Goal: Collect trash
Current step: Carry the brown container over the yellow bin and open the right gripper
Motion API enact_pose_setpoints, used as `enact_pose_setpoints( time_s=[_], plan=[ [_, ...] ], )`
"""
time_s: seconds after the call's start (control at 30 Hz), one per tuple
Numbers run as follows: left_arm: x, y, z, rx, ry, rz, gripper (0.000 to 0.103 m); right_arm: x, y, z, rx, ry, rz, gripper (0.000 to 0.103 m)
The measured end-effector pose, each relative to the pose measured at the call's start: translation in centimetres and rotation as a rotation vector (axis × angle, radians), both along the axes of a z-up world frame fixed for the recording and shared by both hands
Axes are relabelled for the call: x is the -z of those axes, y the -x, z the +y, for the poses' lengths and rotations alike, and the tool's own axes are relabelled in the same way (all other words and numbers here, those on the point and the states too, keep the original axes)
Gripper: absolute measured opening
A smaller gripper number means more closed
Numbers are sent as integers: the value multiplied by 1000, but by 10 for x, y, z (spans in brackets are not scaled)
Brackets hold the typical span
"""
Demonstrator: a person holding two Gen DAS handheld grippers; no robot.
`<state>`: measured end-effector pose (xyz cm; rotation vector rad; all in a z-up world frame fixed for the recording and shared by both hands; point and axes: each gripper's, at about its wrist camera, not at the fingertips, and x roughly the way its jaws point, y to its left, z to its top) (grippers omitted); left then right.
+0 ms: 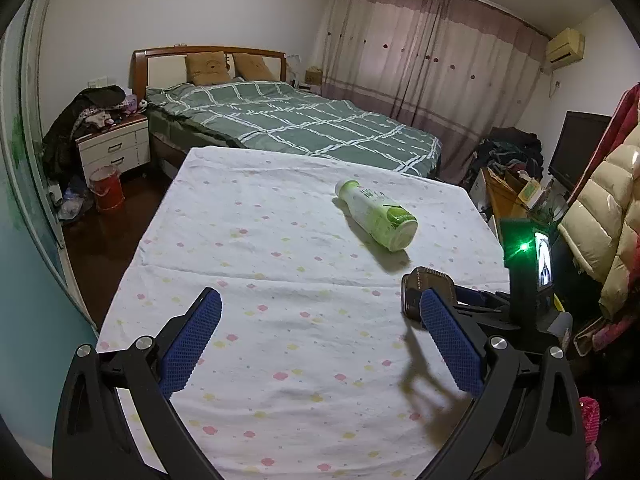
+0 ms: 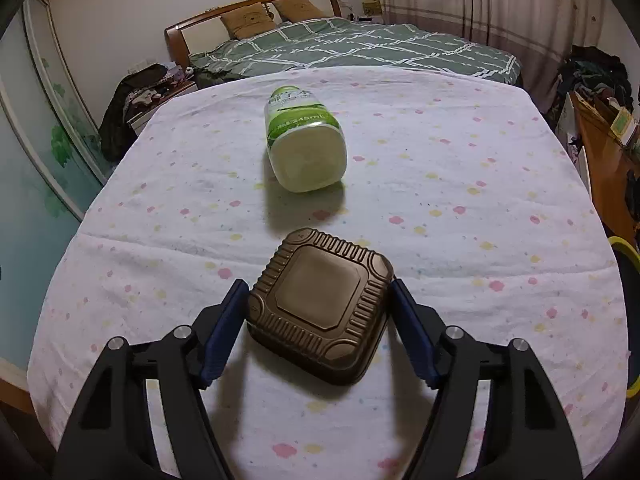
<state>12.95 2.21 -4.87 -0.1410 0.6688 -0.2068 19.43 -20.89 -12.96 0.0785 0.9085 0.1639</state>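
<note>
A brown ribbed square box (image 2: 320,304) lies on the flowered tablecloth (image 2: 480,200). My right gripper (image 2: 318,286) straddles it, both blue pads touching its left and right sides. Beyond the box, a white and green plastic bottle (image 2: 304,144) lies on its side with its base towards me. In the left wrist view my left gripper (image 1: 320,300) hovers open over bare cloth with nothing between its fingers. Just past its right finger the brown box (image 1: 424,280) shows, and the bottle (image 1: 376,216) lies farther off to the right.
A bed with a green checked cover (image 1: 300,124) stands behind the table. A red bin (image 1: 106,192) sits on the floor by a white nightstand (image 1: 114,148) at the left. Piled clothes and a cream coat (image 1: 600,208) crowd the right side, beside a wooden cabinet (image 2: 600,152).
</note>
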Motion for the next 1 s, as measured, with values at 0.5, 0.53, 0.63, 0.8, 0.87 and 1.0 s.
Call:
enact_pose_setpoints(
  time_s=[0.5,0.53,0.63,0.8,0.87,1.0],
  plan=[
    [3,-9,-25,48,-18,17,98,-34,37,-86,137,-37,-85,68],
    [3,-10,-26,51,-19,18,98,-36,38,-100,166,-40,-89,68],
    [3,-12,-36,66,-30,19,98,-36,42,-135,241,-35,-95,68],
    [5,-17,-54,92,-41,33,98,-31,50,-193,365,-12,-91,68],
    [6,-19,-61,106,-41,42,98,-27,54,-221,426,-5,-81,68],
    [9,-24,-81,132,-61,52,98,-14,58,-268,517,2,-53,68]
  ],
)
